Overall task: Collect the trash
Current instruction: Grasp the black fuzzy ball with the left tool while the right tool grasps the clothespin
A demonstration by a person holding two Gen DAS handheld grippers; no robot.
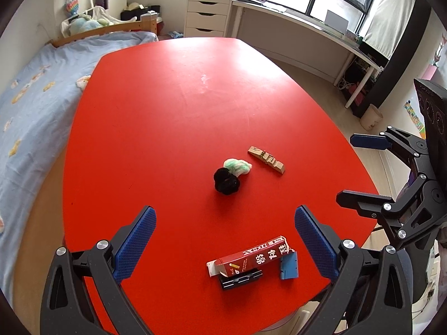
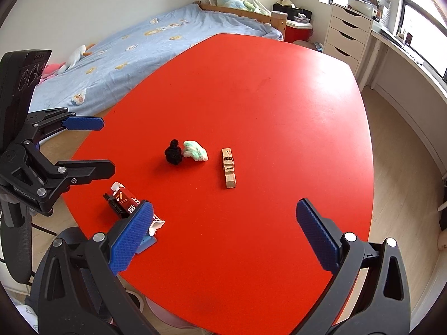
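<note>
Both grippers hover over the glossy red oval table (image 1: 167, 106), jaws spread wide and holding nothing. Between the left gripper's (image 1: 225, 230) blue pads lies a torn red cardboard carton (image 1: 251, 256). Ahead of it sit a black fuzzy ball (image 1: 226, 181) touching a crumpled green-white tissue wad (image 1: 237, 166), with a wooden clothespin (image 1: 266, 159) just right. The right gripper (image 2: 225, 223) touches nothing.

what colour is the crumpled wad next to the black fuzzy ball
The crumpled tissue wad is white with green streaks, clearest in the right wrist view.
</note>
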